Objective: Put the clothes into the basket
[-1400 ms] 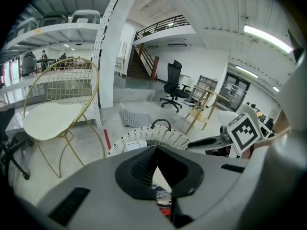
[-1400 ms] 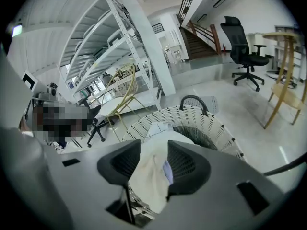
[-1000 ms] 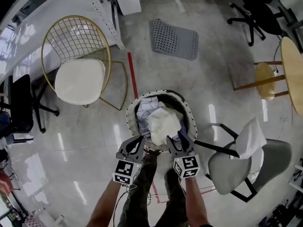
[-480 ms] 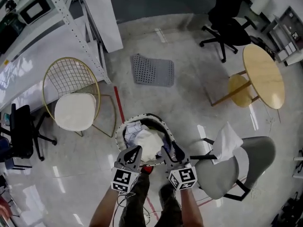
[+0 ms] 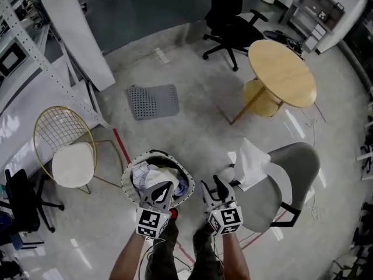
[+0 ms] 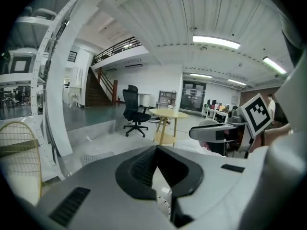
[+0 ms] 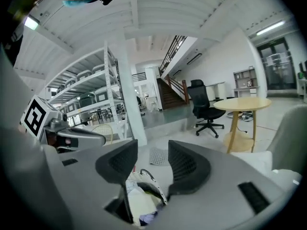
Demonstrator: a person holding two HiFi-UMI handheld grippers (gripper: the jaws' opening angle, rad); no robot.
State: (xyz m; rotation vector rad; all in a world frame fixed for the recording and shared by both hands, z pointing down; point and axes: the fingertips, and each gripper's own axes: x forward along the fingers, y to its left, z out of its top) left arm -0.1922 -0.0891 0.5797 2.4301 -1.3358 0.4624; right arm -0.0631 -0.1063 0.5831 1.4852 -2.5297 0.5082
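Note:
The round white-rimmed basket (image 5: 129,171) stands on the floor, filled with white and patterned clothes (image 5: 148,175). My left gripper (image 5: 162,190) hovers over its near edge; in the left gripper view its jaws (image 6: 156,150) meet at the tips with nothing between them. My right gripper (image 5: 213,185) hangs just right of the basket with its jaws apart and empty. Through its gap (image 7: 152,152) I see the basket (image 7: 144,175) and its clothes (image 7: 139,202) below. A white garment (image 5: 252,161) lies draped over the grey chair (image 5: 294,168) to the right.
A gold wire chair (image 5: 64,150) with a white cushion stands left of the basket. A grey perforated mat (image 5: 152,101) lies farther out, and a red line (image 5: 122,147) runs along the floor. A round wooden table (image 5: 281,72) and a black office chair (image 5: 233,28) are beyond. White shelving posts (image 5: 73,34) are at the far left.
Both grippers have lifted up and away from the basket's clothes. The head view has swung right, so the basket now sits lower left and the grey chair with the garment is nearer centre.

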